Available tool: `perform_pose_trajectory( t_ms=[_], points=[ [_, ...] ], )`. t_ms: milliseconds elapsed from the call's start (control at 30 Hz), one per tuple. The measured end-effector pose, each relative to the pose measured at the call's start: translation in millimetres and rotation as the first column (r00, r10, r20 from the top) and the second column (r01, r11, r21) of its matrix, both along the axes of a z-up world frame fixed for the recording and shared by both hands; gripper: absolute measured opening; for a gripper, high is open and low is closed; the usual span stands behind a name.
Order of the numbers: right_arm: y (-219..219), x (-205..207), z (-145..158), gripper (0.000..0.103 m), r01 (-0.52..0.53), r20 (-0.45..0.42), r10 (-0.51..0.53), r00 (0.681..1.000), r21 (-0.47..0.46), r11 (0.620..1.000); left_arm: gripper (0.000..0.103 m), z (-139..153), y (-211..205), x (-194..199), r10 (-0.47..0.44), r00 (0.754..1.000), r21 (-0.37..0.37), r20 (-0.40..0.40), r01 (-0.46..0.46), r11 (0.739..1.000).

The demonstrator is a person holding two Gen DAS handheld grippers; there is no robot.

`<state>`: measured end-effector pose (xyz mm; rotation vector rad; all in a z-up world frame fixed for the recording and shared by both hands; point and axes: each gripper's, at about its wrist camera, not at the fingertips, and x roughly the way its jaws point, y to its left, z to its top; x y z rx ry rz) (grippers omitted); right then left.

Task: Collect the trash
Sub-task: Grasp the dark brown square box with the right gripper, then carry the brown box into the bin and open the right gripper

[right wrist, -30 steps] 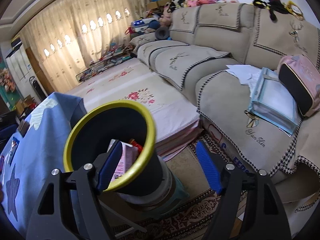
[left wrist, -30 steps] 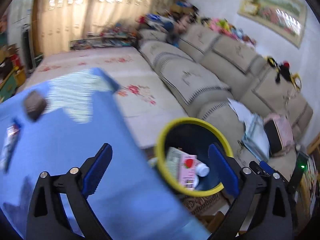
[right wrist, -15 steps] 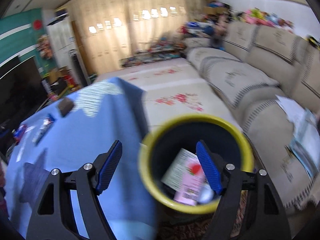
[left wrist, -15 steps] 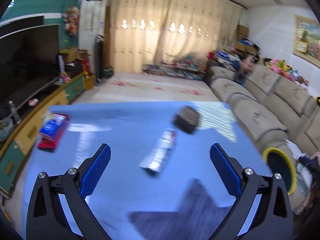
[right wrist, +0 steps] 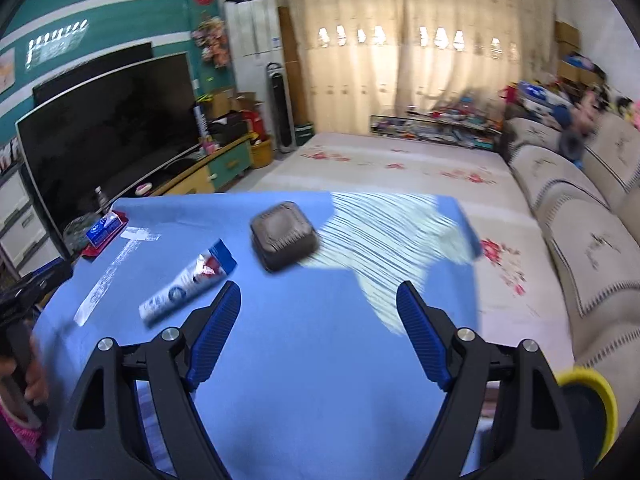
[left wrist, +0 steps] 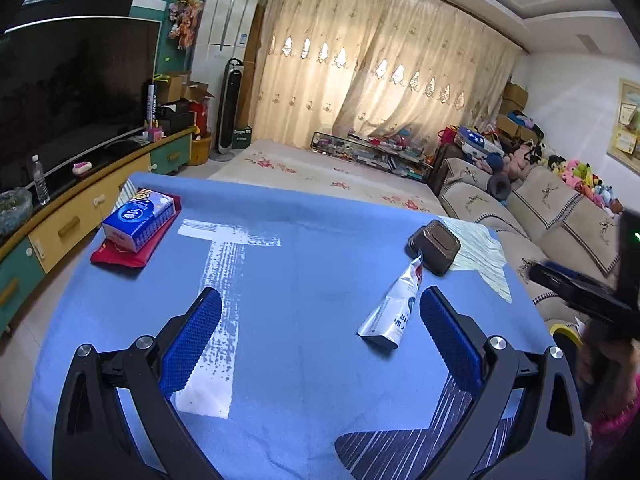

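Both grippers swung off the yellow-rimmed bin (right wrist: 588,396) to the blue table (left wrist: 300,280). Left gripper (left wrist: 320,338) wide, empty; toothpaste tube (left wrist: 394,308) just inside its right finger. Right gripper (right wrist: 318,336) opening, empty; tube ahead-left, brown box (right wrist: 282,236) beyond.

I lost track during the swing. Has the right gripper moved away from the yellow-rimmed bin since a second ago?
Yes. The right gripper has swung from over the yellow-rimmed bin, now at its view's lower right, to above the blue table.
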<state>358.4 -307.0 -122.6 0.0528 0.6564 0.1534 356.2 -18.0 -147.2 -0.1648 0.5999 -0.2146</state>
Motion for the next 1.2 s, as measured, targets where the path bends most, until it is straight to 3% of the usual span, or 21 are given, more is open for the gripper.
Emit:
perform_pose_trajectory(
  t_ms=[133, 233, 467, 733, 900, 1200],
  points=[
    [26, 50, -11, 0.077, -0.047, 0.009, 0.047, 0.999, -0.033, 0.998, 0.098, -4, -1, 1, -0.013, 1.0, -0.017, -0.023, 0.012, 1.0],
    [37, 83, -23, 0.078, -0.058, -0.032, 0.057, 0.998, -0.037, 0.998, 0.098, -4, -3, 1, -0.015, 0.999, -0.027, -0.034, 0.015, 1.0],
    [55, 129, -42, 0.079, -0.075, -0.088, 0.066, 0.994, -0.094, 0.993, 0.098, -10, 1, 5, -0.009, 0.998, -0.052, -0.059, 0.006, 0.999],
    [58, 150, -48, 0.079, -0.067, -0.136, 0.051, 0.989, -0.118, 0.991, 0.098, -12, -2, 6, -0.015, 0.998, -0.055, -0.069, 0.011, 0.998],
    [55, 159, -56, 0.067, -0.065, -0.196, 0.046, 0.979, -0.09, 0.994, 0.098, -12, -2, 6, -0.014, 0.997, -0.055, -0.07, 0.01, 0.998],
    [40, 123, -37, 0.064, 0.017, -0.2, -0.026, 0.979, -0.047, 0.999, 0.098, -16, -7, 5, -0.023, 0.997, -0.052, -0.068, 0.02, 0.998]
  ],
)
